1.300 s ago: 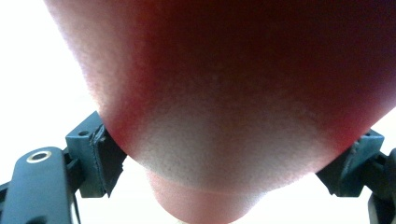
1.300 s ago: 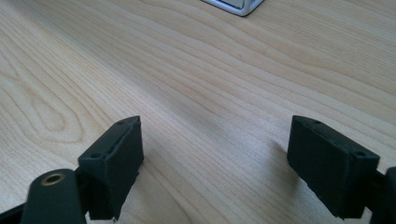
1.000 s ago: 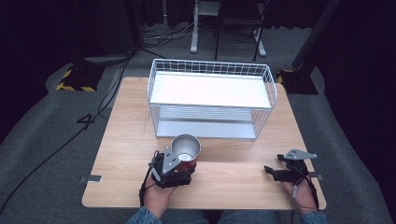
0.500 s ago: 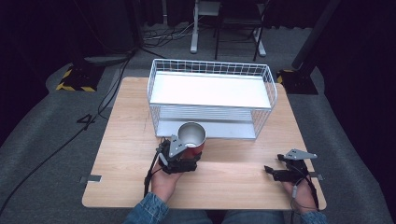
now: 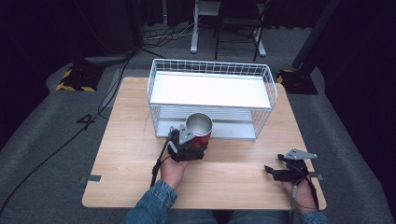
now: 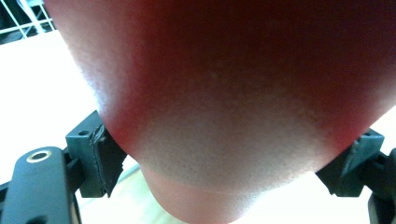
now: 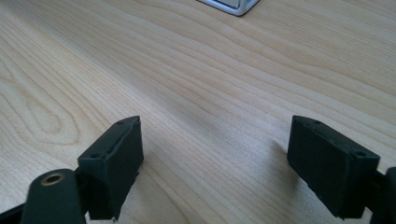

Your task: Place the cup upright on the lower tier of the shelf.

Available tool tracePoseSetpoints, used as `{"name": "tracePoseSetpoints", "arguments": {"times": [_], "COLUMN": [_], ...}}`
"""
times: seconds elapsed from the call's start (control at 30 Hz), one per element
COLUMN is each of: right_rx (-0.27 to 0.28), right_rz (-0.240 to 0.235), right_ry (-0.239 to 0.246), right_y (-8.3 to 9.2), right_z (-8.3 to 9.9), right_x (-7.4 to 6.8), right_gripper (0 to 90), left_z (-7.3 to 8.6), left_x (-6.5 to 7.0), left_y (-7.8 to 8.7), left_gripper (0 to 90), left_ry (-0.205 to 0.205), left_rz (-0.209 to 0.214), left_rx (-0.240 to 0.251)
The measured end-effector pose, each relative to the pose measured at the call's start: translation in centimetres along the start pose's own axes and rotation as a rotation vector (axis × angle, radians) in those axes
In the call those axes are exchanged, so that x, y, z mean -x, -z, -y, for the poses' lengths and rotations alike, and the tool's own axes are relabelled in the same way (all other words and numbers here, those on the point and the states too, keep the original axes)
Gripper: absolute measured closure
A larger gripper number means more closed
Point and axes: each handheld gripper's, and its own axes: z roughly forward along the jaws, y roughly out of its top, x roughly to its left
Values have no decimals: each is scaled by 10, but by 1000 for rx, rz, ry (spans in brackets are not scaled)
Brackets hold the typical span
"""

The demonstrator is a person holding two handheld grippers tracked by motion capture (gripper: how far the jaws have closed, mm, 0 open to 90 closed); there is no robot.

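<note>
A red cup (image 5: 200, 128) with a shiny metal inside is held upright above the table, just in front of the white wire rack (image 5: 212, 95). My left gripper (image 5: 189, 144) is shut on the cup from the near side. In the left gripper view the cup's red wall (image 6: 224, 93) sits squeezed between both black jaws. My right gripper (image 5: 273, 171) rests low over the table (image 5: 126, 140) at the near right, open, with bare wood (image 7: 210, 107) between its jaws.
The wire rack is a two-level basket with a white top shelf, standing at the table's far middle. A corner of its base (image 7: 231, 5) shows ahead of the right gripper. Cables and chair legs lie on the floor beyond the table.
The left gripper has carried the red cup forward and a little right, up to the front of the rack. The right gripper has stayed still.
</note>
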Motion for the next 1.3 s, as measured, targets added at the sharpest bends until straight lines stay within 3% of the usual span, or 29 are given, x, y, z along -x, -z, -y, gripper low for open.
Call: {"name": "tracePoseSetpoints", "arguments": {"times": [0.3,0.83,1.03,1.3], "right_rx": [3,7,6,6], "right_rz": [9,21,24,23], "right_ry": [2,2,-3,-6], "right_y": [0,0,1,1], "right_z": [0,0,1,1], "right_x": [0,-1,-1,-1], "right_gripper": [189,189,190,191], "left_z": [-1,-14,-18,-24], "left_x": [-9,-24,-26,-28], "left_y": [-22,-59,-76,-90], "left_gripper": [164,164,164,164], "left_ry": [2,34,65,47], "left_rz": [-25,-48,-57,-71], "left_rx": [-20,48,85,86]}}
